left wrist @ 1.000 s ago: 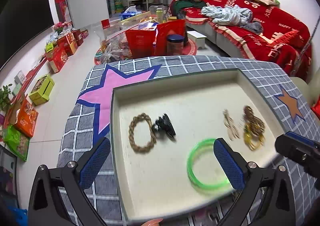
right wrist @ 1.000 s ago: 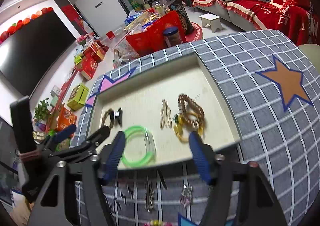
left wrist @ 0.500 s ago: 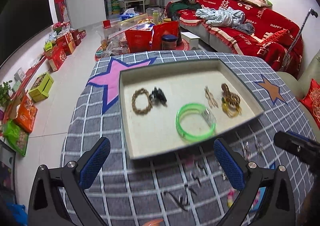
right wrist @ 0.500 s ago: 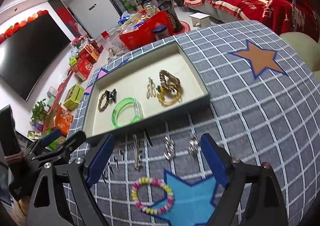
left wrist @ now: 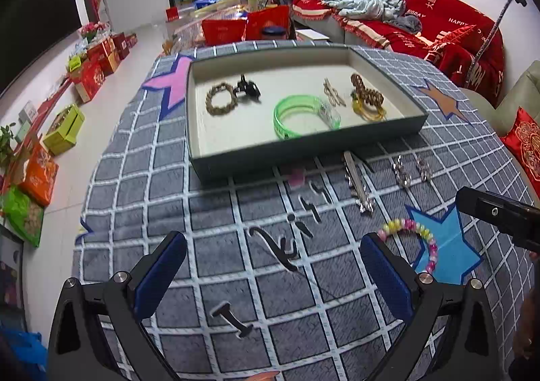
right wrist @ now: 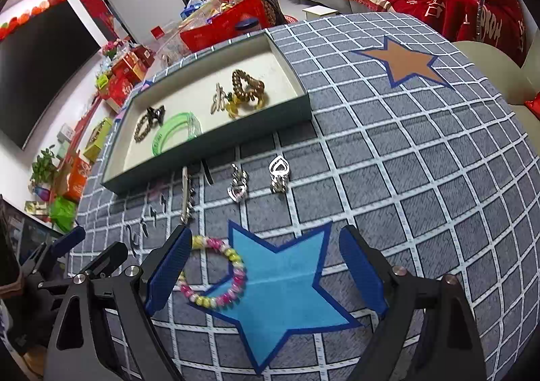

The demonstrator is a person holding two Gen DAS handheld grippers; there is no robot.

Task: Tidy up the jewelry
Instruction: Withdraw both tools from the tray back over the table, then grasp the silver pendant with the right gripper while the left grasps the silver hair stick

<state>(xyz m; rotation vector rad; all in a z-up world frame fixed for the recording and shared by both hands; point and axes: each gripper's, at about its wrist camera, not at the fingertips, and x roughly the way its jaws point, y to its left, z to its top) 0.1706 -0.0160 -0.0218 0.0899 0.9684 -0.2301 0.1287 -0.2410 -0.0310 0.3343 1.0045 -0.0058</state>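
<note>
A shallow tray (left wrist: 303,158) (right wrist: 209,148) on the checked cloth holds a green bangle (left wrist: 303,114) (right wrist: 175,134), a brown bead bracelet (left wrist: 221,99), a black claw clip (left wrist: 249,89) and gold chains (left wrist: 368,99). On the cloth in front of it lie a pink-and-yellow bead bracelet (left wrist: 428,239) (right wrist: 233,289), two silver clips (right wrist: 238,186), a long silver clip (left wrist: 357,185) and black hairpins (left wrist: 280,246). My left gripper (left wrist: 273,242) is open over the hairpins, holding nothing. My right gripper (right wrist: 266,234) is open above the blue star, with the bead bracelet beside its left finger.
The round table's cloth (right wrist: 422,161) drops away at the right and near edges. A red sofa (left wrist: 422,9) stands behind on the right. Boxes and bags (left wrist: 94,67) line the floor on the left. The right gripper's body (left wrist: 499,215) reaches into the left wrist view.
Both grippers have drawn back from the tray toward the near side of the table. The right jaws stand wider than a second ago. Loose pieces on the cloth have come into view.
</note>
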